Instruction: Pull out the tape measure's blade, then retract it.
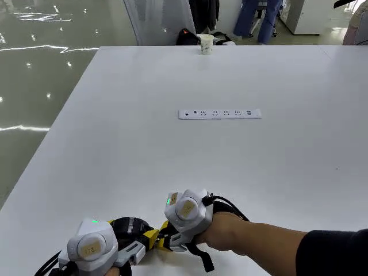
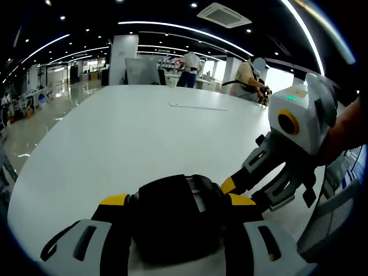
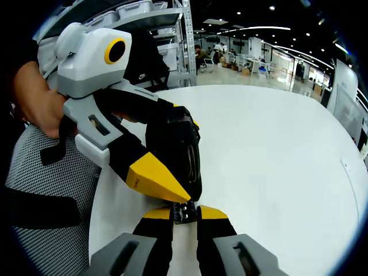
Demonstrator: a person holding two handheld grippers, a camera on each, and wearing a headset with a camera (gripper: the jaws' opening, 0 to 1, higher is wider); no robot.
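Note:
A black tape measure sits between the yellow-tipped jaws of my left gripper, which is shut on its case. In the head view this gripper is at the near table edge, with the tape measure in it. My right gripper meets it from the right and is shut on the small metal end of the blade, right at the case mouth. Hardly any blade shows outside the case. From the head view the right gripper touches the left one's tips.
The white table stretches far ahead. A white power strip lies at mid table and a paper cup stands at the far edge. The table's left edge drops to a glossy floor. People stand beyond the far end.

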